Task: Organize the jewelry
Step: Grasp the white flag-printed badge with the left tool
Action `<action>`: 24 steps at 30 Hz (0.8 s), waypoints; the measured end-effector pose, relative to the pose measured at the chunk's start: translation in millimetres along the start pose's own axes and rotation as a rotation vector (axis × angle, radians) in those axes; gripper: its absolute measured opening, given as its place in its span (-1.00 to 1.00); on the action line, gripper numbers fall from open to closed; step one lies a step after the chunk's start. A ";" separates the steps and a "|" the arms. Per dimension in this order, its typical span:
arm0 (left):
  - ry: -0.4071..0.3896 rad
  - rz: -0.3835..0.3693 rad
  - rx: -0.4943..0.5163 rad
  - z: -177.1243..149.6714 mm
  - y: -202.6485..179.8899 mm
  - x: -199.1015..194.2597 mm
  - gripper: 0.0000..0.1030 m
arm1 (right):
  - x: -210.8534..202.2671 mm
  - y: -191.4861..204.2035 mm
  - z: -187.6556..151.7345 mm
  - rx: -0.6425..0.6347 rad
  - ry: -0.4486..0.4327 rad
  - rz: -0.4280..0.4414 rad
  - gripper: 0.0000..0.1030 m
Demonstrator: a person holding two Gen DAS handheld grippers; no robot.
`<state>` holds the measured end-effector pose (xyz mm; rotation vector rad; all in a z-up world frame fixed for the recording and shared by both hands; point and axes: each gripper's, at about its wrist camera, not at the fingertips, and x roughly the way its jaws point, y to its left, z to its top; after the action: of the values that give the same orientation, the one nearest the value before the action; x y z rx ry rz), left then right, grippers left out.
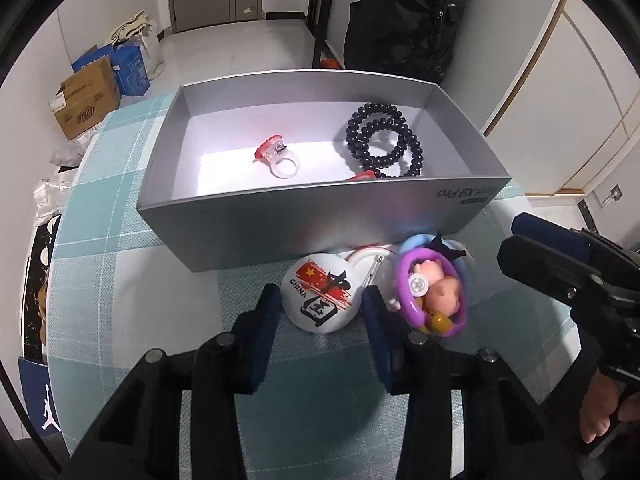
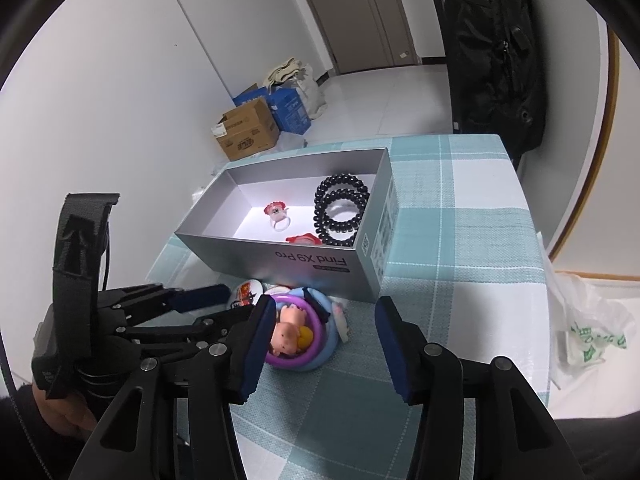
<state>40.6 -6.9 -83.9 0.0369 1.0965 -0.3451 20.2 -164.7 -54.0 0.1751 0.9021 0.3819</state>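
Observation:
A white round badge [image 1: 320,296] printed with a red flag and "CHINA" lies on the plaid cloth, and my left gripper [image 1: 322,304] is shut on it, a pad against each side. Right of it lies a pink pig figure inside a purple ring [image 1: 434,292], over a blue ring. My right gripper [image 2: 325,306] stands open there, its left finger beside the pig [image 2: 290,332]. Behind them, the open silver box [image 1: 320,220] holds a clear ring with a red top [image 1: 276,156], black coiled bracelets [image 1: 380,140] and another red piece [image 1: 362,176].
The table's right edge runs close to a white plastic bag [image 2: 588,328]. Cardboard boxes [image 1: 86,100] sit on the floor at the far left. A black bag [image 1: 404,16] hangs behind the silver box. A white clip [image 1: 372,264] lies between the badge and the box.

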 end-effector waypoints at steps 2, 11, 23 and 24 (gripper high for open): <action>0.000 -0.014 -0.013 0.4 2.0 0.1 -0.30 | 0.6 0.2 -0.4 0.001 0.003 0.002 -0.02; -0.023 -0.063 -0.071 0.5 8.1 -10.4 -0.66 | 4.3 3.7 -3.9 -0.010 0.021 0.005 -0.02; -0.050 -0.113 -0.163 0.2 27.0 -19.7 -0.59 | 13.7 22.4 -9.1 -0.070 0.037 0.017 0.17; -0.036 -0.109 -0.152 0.9 24.4 -16.4 -0.53 | 13.8 23.3 -9.1 -0.072 0.036 0.015 0.18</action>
<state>41.8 20.1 -72.5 -0.1644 1.0887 -0.3579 14.9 -138.0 -62.5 0.1094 0.9215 0.4324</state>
